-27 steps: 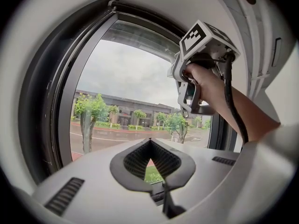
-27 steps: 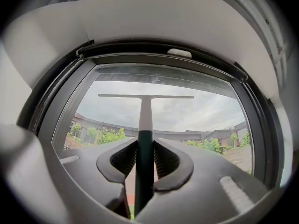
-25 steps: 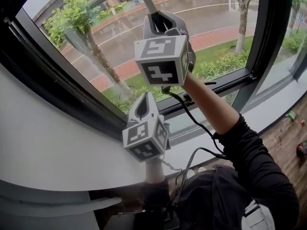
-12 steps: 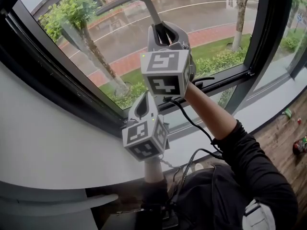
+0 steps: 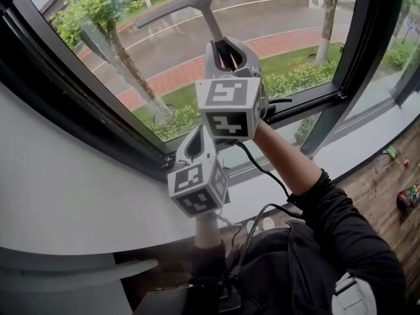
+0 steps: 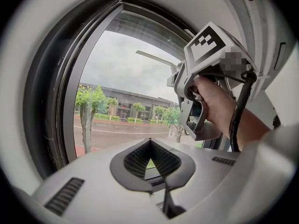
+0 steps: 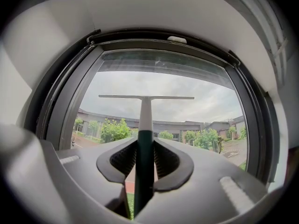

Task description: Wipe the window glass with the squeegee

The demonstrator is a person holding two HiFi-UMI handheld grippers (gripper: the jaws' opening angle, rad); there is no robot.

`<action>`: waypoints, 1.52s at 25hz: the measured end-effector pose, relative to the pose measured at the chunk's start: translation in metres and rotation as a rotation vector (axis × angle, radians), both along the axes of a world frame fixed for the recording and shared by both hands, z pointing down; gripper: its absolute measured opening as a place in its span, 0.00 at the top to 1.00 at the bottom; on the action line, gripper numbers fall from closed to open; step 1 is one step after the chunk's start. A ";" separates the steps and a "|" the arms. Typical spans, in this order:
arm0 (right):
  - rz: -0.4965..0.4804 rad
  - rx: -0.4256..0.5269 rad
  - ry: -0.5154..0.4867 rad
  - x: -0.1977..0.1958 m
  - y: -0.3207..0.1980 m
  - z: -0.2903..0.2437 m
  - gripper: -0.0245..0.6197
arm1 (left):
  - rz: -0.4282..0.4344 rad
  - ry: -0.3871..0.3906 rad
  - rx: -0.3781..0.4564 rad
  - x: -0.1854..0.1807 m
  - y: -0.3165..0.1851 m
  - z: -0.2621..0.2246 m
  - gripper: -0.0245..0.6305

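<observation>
Dragging the squeegee down the window glass, lower than a second ago: mid-stroke. Gripping its handle in the right hand-held gripper; holding the left hand-held gripper closed, empty.

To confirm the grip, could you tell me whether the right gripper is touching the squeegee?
Touching: the right gripper view shows the right gripper shut with both jaws against the squeegee handle.

There are two grippers, the left gripper and the right gripper. Each carries one marker cube, making two. There is one squeegee, and one person with two arms showing.
</observation>
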State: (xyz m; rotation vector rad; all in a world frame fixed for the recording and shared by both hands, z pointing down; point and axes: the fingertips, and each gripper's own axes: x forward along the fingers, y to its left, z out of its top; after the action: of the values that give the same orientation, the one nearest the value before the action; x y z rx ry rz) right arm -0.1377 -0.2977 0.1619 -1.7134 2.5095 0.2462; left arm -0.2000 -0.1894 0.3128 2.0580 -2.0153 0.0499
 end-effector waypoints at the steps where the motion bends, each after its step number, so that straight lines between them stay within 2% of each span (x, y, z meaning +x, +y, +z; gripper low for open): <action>1: 0.000 -0.003 0.002 0.001 0.000 0.003 0.83 | 0.003 0.000 -0.003 0.001 0.000 0.002 0.96; 18: -0.001 -0.060 0.029 0.012 0.006 0.051 0.83 | -0.023 0.008 -0.051 0.011 0.008 0.029 0.96; 31: -0.011 -0.124 0.036 0.010 0.013 0.081 0.83 | -0.076 0.023 -0.068 -0.009 0.016 0.041 0.96; 38: -0.008 -0.153 0.048 0.010 0.016 0.100 0.83 | -0.068 0.024 -0.097 -0.007 0.016 0.056 0.96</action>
State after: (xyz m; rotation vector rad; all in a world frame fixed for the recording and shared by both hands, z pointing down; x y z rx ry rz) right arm -0.1275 -0.2815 0.2620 -1.7707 2.6323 0.0982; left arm -0.2071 -0.1736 0.3687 1.9216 -2.0250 0.1077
